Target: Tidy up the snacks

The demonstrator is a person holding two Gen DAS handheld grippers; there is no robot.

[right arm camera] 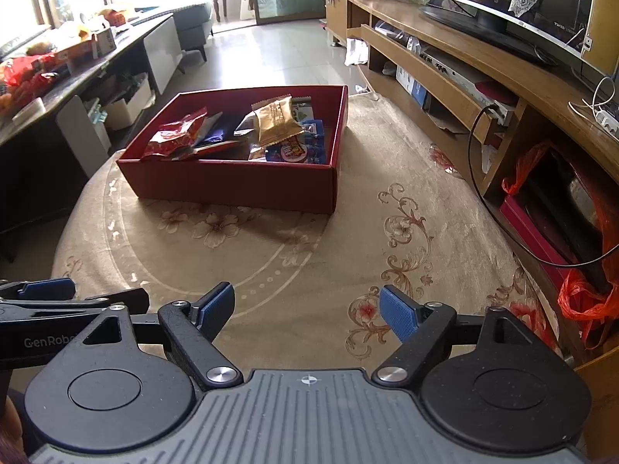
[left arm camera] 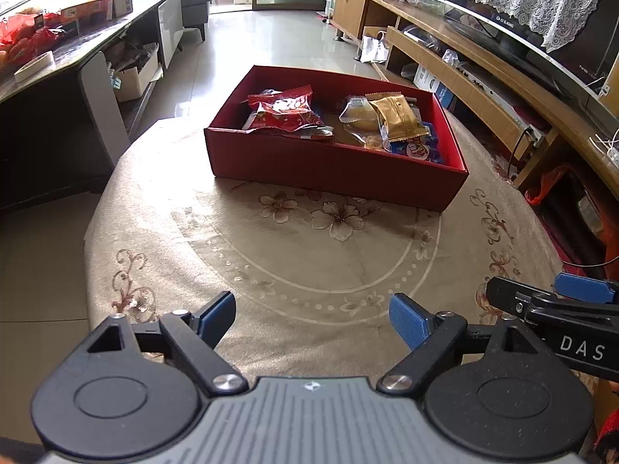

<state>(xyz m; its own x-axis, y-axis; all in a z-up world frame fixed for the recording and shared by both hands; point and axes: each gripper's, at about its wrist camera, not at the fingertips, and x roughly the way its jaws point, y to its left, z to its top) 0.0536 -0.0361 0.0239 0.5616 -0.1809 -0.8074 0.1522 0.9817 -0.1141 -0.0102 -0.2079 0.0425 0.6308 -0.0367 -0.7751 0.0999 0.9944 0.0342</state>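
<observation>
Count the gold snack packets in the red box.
1. A gold packet lies on top of the pile toward the right side of the red box; others may be buried beneath the snacks.

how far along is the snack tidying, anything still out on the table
Done: the snack packets, such as the red packet and gold packet, lie inside the red box. In hand: nothing; the left claw and right claw are both open and empty. Left: no loose snacks show on the tablecloth; the packets lie jumbled.
</observation>
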